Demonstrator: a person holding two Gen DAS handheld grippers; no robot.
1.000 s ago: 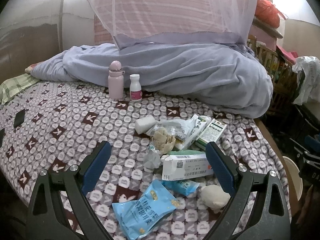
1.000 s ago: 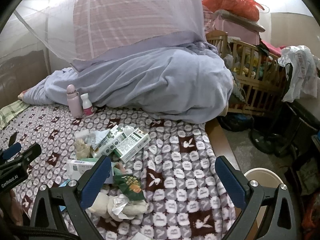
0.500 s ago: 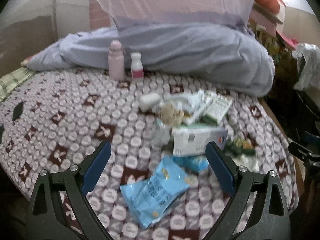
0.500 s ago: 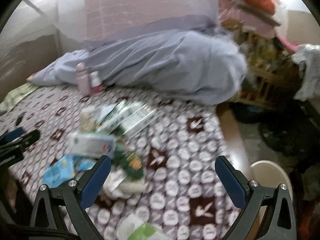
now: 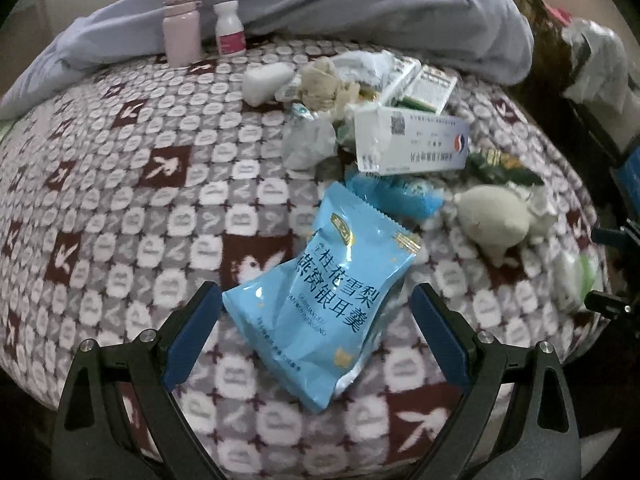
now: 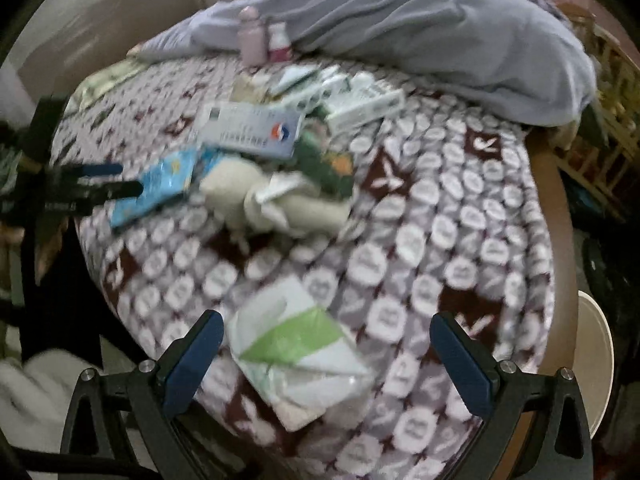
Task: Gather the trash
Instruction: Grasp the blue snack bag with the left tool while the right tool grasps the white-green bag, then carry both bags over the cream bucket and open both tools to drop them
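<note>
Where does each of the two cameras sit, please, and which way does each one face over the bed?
Left wrist: sits on the left gripper, looking forward and down over the bed at the blue snack packet between its open blue fingers.
Right wrist: sits on the right gripper, looking down at the white-and-green packet near the bed's edge; its open fingers show.
Shared: both see the white medicine box, the pink bottle and the grey duvet.

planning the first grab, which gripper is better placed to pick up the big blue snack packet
Left. The blue snack packet lies between the open left gripper fingers. The right gripper, also open, frames a white-and-green packet instead.
</note>
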